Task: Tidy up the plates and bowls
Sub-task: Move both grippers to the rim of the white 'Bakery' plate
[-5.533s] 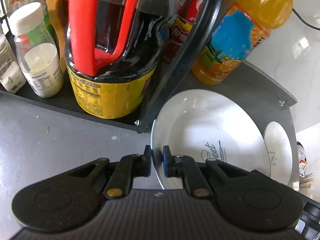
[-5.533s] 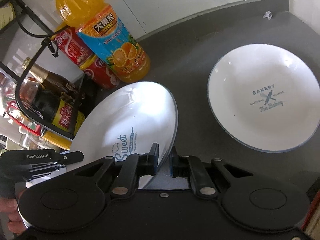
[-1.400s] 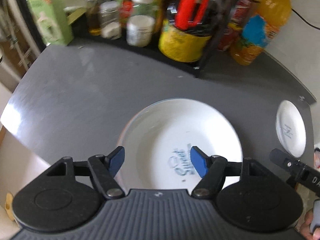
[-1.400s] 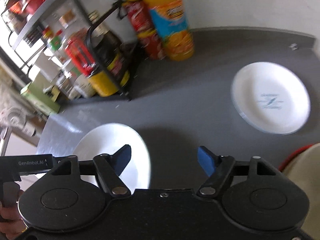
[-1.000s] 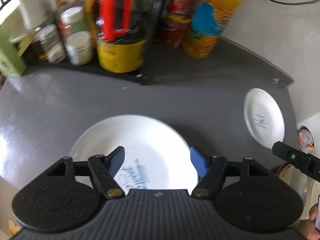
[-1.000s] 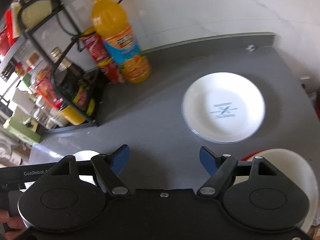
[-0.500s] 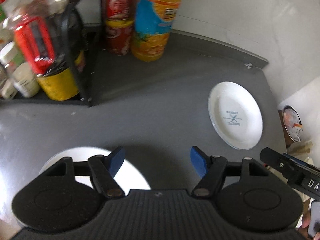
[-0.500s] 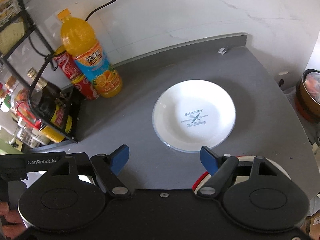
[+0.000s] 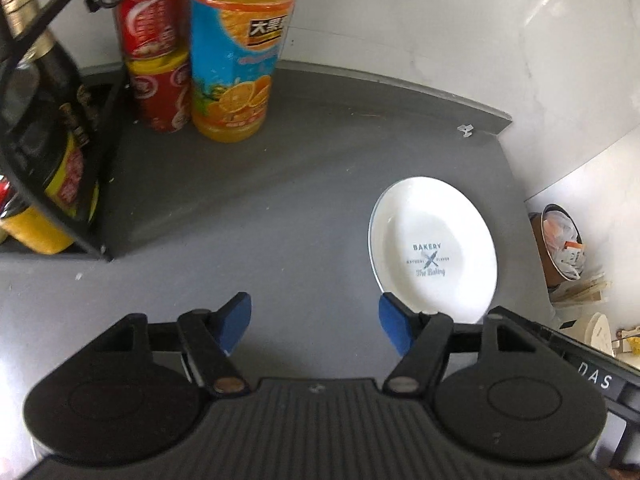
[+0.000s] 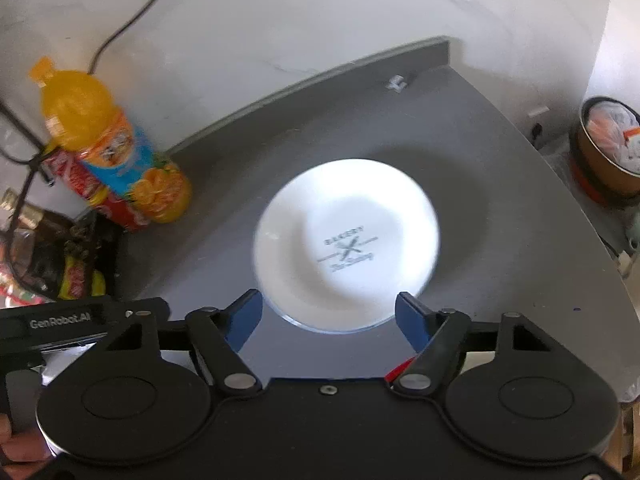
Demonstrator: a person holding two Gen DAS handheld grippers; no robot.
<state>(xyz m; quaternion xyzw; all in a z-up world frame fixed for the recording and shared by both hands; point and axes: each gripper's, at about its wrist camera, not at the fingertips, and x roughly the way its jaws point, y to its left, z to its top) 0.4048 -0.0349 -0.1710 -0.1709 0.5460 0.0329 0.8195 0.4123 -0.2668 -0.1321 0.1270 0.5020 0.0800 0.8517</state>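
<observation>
A white plate printed "BAKERY" lies flat on the grey counter. In the left wrist view it is to the right, just beyond the right fingertip. My left gripper hangs over bare counter with nothing between its blue pads, and its jaws are closing a little. In the right wrist view the plate is straight ahead. My right gripper is above the plate's near rim, its jaws closing, its pads clear of the plate. A red sliver shows under its right finger.
An orange juice bottle and stacked red cans stand at the back left by the wall. A black wire rack with dark bottles is left of them. Off the counter's right edge sits a brown bin with rubbish.
Both views have swung to the right. The other white plate has dropped out of the left view, and the "BAKERY" plate is now nearer and centred ahead of the right gripper. Both jaws narrowed slightly.
</observation>
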